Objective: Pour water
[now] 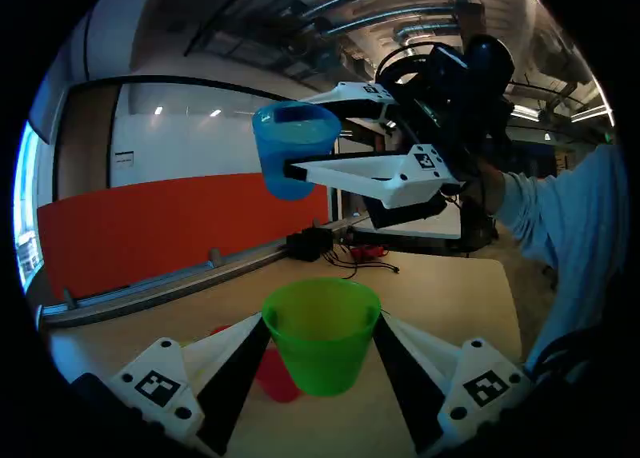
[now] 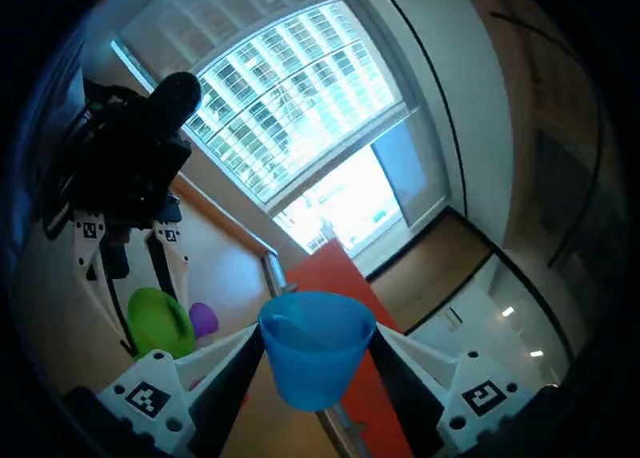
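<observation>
Left gripper view: left gripper [image 1: 320, 322] has both fingers pressed on the sides of a green cup [image 1: 322, 350], which is held upright, its mouth open to the top. Right gripper [image 1: 293, 137], held by a person's hand with a pale sleeve [image 1: 576, 210], is clamped on a blue cup [image 1: 280, 150] that sits high above the green cup and somewhat beyond it, near upright. A lighter band inside the rim may be water, but the level can't be made out. A wooden table [image 1: 448, 290] lies below the green cup, and a small red object [image 1: 276, 378] shows under it; whether the cup touches it I can't tell. A black box with loose cables [image 1: 320, 246] sits on the table beyond the green cup. Right gripper view: same clamp on the blue cup, with the green cup low and off to one side. My read is that no pour has begun. Main risk is a long fall, since a stream from that height could miss the green cup's mouth or splash out. The blue cup also seems not yet centred over the green cup, so tipping now would likely wet the table and perhaps reach the cables. Both cups taper, so either may slip in its fingers as weight shifts.
</observation>
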### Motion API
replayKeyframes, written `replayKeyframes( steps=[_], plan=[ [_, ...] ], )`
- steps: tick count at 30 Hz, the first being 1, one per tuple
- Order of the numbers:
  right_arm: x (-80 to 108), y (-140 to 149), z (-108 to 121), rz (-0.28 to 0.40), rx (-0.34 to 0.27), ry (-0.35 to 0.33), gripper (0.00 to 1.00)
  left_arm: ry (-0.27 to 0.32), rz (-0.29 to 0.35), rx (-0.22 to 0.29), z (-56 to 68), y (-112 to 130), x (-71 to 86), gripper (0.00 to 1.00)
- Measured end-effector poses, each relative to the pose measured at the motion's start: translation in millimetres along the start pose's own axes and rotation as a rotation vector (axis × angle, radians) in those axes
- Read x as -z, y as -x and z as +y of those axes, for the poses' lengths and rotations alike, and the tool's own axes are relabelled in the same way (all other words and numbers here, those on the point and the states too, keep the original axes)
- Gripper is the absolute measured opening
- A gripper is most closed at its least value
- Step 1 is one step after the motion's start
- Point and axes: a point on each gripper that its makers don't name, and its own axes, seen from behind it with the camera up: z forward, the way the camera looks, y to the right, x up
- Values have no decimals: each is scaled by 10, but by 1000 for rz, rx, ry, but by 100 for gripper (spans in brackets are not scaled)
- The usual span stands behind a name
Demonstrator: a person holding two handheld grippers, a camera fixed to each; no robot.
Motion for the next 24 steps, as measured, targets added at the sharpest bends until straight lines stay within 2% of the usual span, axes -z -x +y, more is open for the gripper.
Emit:
replayKeyframes(
  steps=[6, 24],
  plan=[
    [-40, -8, 20, -8, 75, -2, 90, 2, 2, 7, 4, -13, -9, 87],
    [-123, -111, 117, 0, 203, 6, 90, 5, 10, 19, -10, -43, -17, 87]
  ],
)
